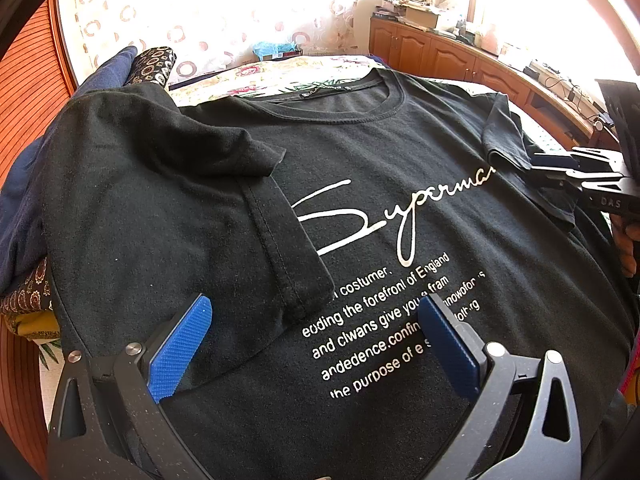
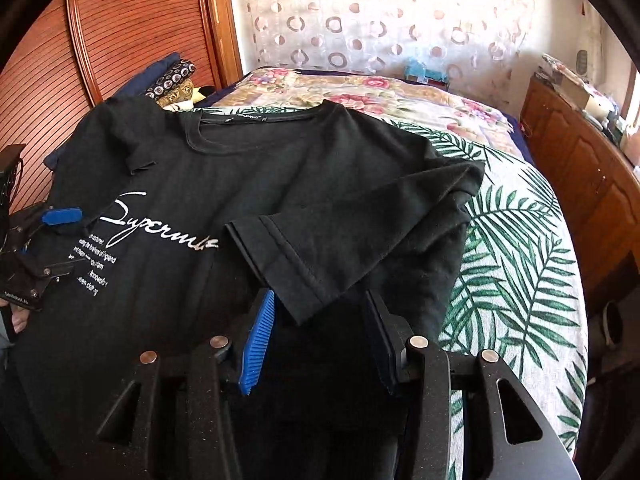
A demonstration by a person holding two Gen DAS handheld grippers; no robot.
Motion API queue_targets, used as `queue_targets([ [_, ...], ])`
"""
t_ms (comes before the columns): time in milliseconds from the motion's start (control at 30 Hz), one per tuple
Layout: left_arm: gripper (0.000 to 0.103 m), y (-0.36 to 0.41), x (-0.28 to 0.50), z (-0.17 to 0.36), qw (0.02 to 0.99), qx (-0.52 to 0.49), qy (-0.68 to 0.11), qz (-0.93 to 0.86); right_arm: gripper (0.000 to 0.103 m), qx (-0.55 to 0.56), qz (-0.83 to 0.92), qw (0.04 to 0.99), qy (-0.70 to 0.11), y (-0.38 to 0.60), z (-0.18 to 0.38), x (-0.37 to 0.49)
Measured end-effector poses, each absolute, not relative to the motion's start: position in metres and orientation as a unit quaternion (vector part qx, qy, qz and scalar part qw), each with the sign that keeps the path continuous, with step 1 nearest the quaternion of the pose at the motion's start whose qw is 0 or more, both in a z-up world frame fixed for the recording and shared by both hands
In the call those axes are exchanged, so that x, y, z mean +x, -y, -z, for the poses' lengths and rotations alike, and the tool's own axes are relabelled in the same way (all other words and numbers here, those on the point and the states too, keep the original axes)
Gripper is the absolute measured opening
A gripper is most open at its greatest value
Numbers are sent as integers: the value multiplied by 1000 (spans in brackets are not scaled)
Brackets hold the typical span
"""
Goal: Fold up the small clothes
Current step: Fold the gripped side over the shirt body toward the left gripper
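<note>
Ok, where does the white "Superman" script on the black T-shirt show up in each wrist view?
Left wrist view: the white script sits right of centre, beyond the open fingers, its start beside the folded-in sleeve.
Right wrist view: the script lies left of centre, its end tucked under the other folded-in sleeve.
Shared landmark: the round neckline of the T-shirt, above the script in both.

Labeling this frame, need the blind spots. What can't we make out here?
- T-shirt hem: cut off by the bottom edge, both views.
- White print: its start lies under the folded left sleeve and its lower lines behind the left gripper; in the right wrist view its end lies under the right sleeve.
- Collar label: too small.
- Cabinet clutter: washed out by window glare.
</note>
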State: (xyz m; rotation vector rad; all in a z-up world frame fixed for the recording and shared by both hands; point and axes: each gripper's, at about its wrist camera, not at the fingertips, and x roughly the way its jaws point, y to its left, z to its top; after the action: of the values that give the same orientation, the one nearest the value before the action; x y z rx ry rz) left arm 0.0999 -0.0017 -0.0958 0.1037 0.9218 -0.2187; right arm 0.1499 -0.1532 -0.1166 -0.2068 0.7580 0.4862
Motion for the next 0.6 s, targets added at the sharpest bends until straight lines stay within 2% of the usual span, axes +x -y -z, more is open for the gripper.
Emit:
queue_targets([
  [100,103,2,100,96,889,50,-444,105,6,-119,-241,896,-354,144,111,149],
  [400,103,1,99,95,889,50,-444,105,5,-136,-268,905,-300,113,75,165],
  [533,103,1,100,96,889,50,-444,105,6,-133,-282,903,-297,91,78,188],
  [600,103,2,100,96,889,50,-444,105,24,-122,-267,906,-306,88,82,199],
])
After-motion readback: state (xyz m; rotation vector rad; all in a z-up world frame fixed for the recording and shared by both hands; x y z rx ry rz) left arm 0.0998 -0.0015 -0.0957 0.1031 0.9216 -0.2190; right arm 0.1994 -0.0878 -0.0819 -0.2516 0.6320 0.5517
